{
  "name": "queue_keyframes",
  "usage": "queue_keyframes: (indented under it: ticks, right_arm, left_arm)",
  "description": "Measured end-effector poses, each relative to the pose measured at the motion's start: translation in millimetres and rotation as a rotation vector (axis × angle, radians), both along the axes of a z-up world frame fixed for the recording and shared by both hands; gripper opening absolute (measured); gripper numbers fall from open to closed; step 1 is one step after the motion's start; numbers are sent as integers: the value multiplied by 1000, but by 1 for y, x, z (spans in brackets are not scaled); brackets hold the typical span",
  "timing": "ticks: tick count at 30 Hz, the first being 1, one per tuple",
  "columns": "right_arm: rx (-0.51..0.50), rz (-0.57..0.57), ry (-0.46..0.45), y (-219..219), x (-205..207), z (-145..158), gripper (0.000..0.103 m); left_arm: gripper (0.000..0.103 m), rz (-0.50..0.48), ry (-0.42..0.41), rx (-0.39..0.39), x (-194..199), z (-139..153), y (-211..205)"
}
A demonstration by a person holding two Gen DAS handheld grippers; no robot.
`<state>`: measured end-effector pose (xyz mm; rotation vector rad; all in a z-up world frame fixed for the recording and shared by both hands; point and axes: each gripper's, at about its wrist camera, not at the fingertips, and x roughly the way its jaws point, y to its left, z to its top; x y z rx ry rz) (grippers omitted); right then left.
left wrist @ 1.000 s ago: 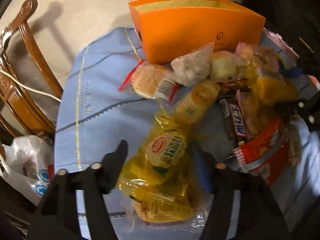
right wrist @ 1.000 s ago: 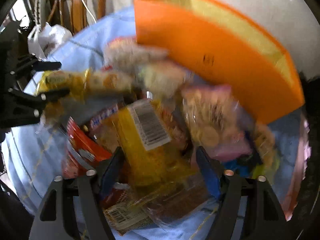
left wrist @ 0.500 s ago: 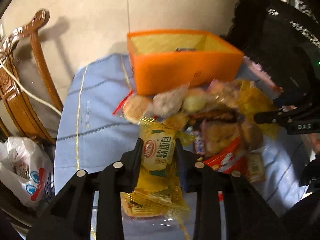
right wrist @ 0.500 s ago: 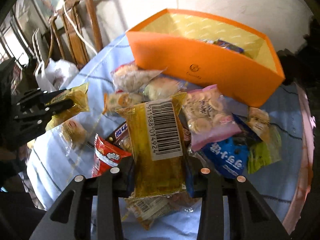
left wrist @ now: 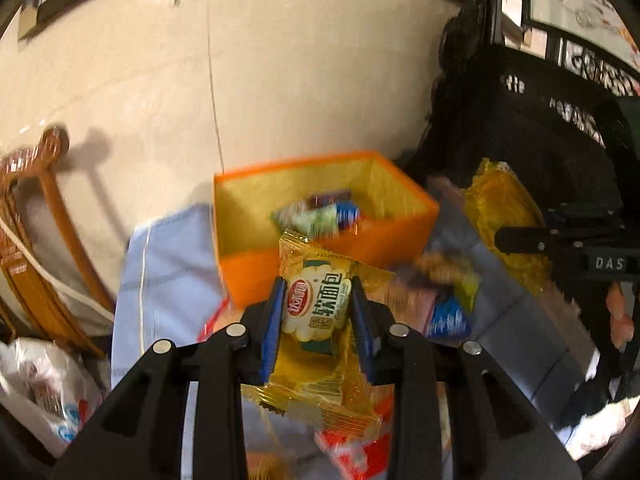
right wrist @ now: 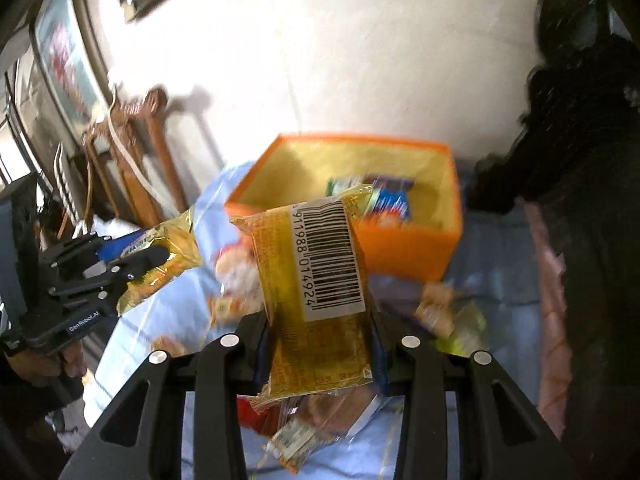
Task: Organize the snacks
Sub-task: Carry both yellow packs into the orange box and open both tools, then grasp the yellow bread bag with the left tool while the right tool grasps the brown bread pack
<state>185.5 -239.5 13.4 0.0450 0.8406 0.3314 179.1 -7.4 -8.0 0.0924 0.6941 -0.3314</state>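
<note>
Your left claw (left wrist: 316,304) is clamped on a yellow bread packet (left wrist: 316,308), its jaws having just closed further onto it. The packet's long axis runs along the fingers, and its top end points toward the orange box (left wrist: 256,272). Your right claw (right wrist: 318,344) grips a yellow barcode packet (right wrist: 316,280) the same way: lengthwise between the fingers, far end aimed at the box, barcode label facing up. That makes two packets held, one in each claw, both off the worktop (left wrist: 168,272).

One orange box stands at the worktop's far edge, against the wall, with its top open. A few wrapped snacks (left wrist: 324,216) already lie inside it, too blurred to count. The rest of its yellow interior is bare.

Between the claws and the box's near wall, loose snacks (right wrist: 236,280) lie scattered on the blue cloth; the blur hides their number. A wooden chair (left wrist: 36,240) stands off the worktop's left edge. The left part of the cloth is bare.
</note>
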Motion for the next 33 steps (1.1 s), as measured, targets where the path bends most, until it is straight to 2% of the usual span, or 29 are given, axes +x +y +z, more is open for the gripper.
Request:
queue_keyframes:
  ticks: [3,8,14,20,21,22,24,25,28,33]
  right_arm:
    - [15,-28,-49,-12,23,31,39]
    - [0,-54,-95,-18,59,58,39]
    - [-24,-79,-93,-22,107,62,39]
    - [-25,-88,-106,-21,154,53,41]
    - [-36,-85,-104,-18,160,49,54]
    - [-70,-100,-99,-17,167,41,62]
    - [-107,-124,-87,-17,169,27,66]
    - [-92,-119,-69,-20,166,19,66]
    - [-103,-120,-35,-24,146,-6,66]
    - [-57,-139,74,-29,92,-49,66]
  left_arm:
    - [30,6,-53,15,24,24,-13]
    - [30,32,-95,-2,67,55,-27]
    - [30,53,-120,0,119,70,-34]
    - [33,96,-103,-1,163,61,-40]
    - [60,104,-101,-5,171,57,-40]
    - [99,117,-99,1,177,51,-40]
    - [98,171,-105,60,181,33,-39]
    - [99,172,-71,67,180,21,-35]
    - [99,177,-40,58,164,1,-22]
    - [99,187,25,39,109,-28,10]
